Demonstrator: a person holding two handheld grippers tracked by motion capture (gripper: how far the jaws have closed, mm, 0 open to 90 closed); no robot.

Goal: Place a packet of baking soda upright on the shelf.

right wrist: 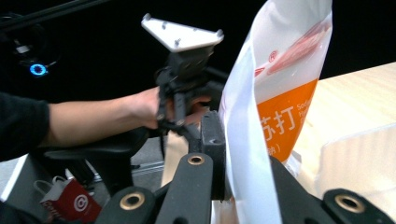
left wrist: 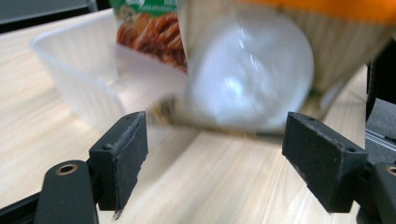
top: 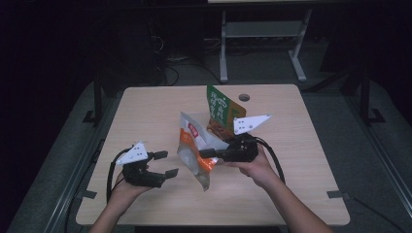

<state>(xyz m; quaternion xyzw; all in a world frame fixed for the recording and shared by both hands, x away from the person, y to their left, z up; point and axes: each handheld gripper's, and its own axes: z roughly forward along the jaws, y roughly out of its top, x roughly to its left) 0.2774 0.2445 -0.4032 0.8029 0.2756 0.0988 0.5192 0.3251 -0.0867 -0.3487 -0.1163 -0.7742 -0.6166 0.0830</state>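
Overhead, in the high view, a light wooden counter (top: 145,116) carries two snack packets near its middle: a white and orange plastic pouch (top: 195,150), lifted and tilted, and behind it a green packet with a brown food picture (top: 221,114) standing upright in a clear plastic tub (top: 192,119). The right hand-held gripper (top: 206,154) points left and is clamped on the white and orange pouch at its right edge, with the right hand (top: 255,167) wrapped around the gripper body and its white three-cornered plate raised above. The left hand-held gripper (top: 165,163) sits near the front left of the counter, its jaws spread wide with nothing between them, just beside the pouch's lower left side, held by the left hand (top: 128,187). Next, in the left gripper view, the two black jaws stand well apart over bare wood, and beyond them the blurred lower end of the pouch (left wrist: 252,70) hangs above the counter (left wrist: 224,177), with the clear tub (left wrist: 79,65) and the green packet (left wrist: 149,32) behind it. Lastly, in the right gripper view, the jaws are pinched together on the pouch (right wrist: 275,93), whose white film and orange panel rise upward; the left hand-held gripper (right wrist: 184,88) and left hand (right wrist: 144,107) appear farther off against a dark background.
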